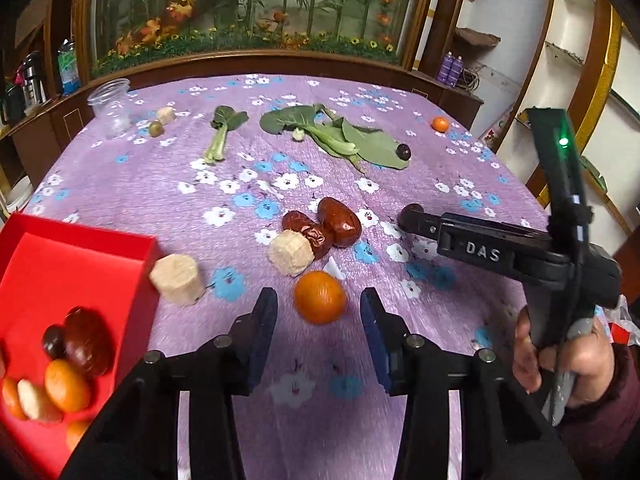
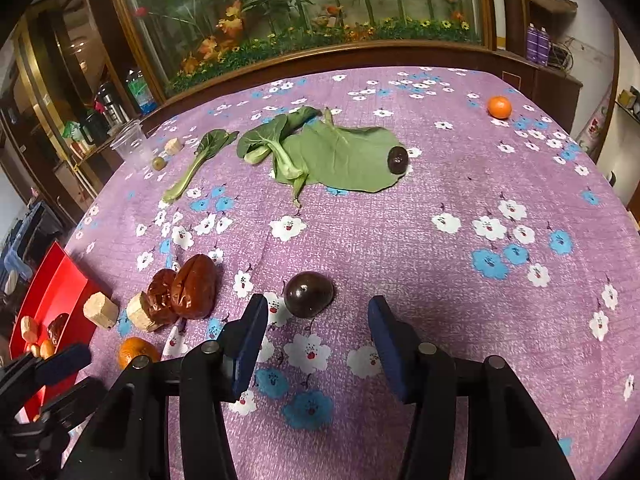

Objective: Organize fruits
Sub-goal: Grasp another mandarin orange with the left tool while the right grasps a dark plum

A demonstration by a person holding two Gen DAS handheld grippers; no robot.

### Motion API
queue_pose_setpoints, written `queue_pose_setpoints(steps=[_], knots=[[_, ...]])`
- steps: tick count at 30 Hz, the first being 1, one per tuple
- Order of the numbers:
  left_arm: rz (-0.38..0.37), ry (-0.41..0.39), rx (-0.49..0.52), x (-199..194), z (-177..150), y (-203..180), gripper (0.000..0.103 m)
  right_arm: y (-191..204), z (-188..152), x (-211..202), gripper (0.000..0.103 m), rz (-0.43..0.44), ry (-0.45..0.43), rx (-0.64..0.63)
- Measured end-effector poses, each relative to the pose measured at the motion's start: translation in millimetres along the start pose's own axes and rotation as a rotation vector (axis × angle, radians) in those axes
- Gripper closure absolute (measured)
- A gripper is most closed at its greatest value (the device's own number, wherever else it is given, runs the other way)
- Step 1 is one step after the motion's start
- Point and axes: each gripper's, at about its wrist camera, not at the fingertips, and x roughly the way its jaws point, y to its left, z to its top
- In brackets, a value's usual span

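My left gripper [image 1: 319, 304] is open, its pads on either side of a small orange [image 1: 320, 297] on the purple cloth. A red tray [image 1: 76, 256] at the left holds several fruits: oranges, red dates, a dark plum and pale chunks. My right gripper [image 2: 316, 316] is open just short of a dark plum [image 2: 309, 294]. Two red dates [image 1: 326, 226] and a pale chunk [image 1: 291, 254] lie beyond the orange. A second pale chunk [image 1: 178, 279] lies against the tray's corner. The right gripper also shows in the left wrist view [image 1: 412, 216].
Leafy greens [image 2: 320, 152] lie mid-table with another dark plum [image 2: 398, 159] on a leaf. A far orange [image 2: 499, 107] sits at the back right. A clear plastic cup [image 1: 110, 106], a green olive-like fruit [image 1: 155, 128] and a pale chunk [image 1: 165, 114] sit back left.
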Motion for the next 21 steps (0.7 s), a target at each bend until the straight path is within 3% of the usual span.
queue_pose_setpoints(steps=[7,9,10,13,15,18,21], knots=[[-0.005,0.043,0.004,27,2,-3,0.062,1,2,9,0.047,0.010,0.002,-0.015],[0.007,0.053,0.007,33,1,-5,0.073,3,2,9,0.047,0.000,0.000,-0.026],[0.017,0.050,0.013,34,0,-6,0.073,5,1,10,0.047,-0.005,0.000,-0.037],[0.024,0.039,0.013,32,-1,-6,0.074,9,0,10,0.059,-0.013,0.000,-0.057],[0.024,0.037,0.010,30,-2,-6,0.074,10,0,11,0.060,-0.011,0.000,-0.066],[0.022,0.022,-0.005,23,-3,-4,0.074,10,-1,10,0.071,-0.011,-0.001,-0.069],[0.022,-0.003,-0.028,8,-5,1,0.074,7,-1,8,0.076,-0.001,-0.013,-0.052]])
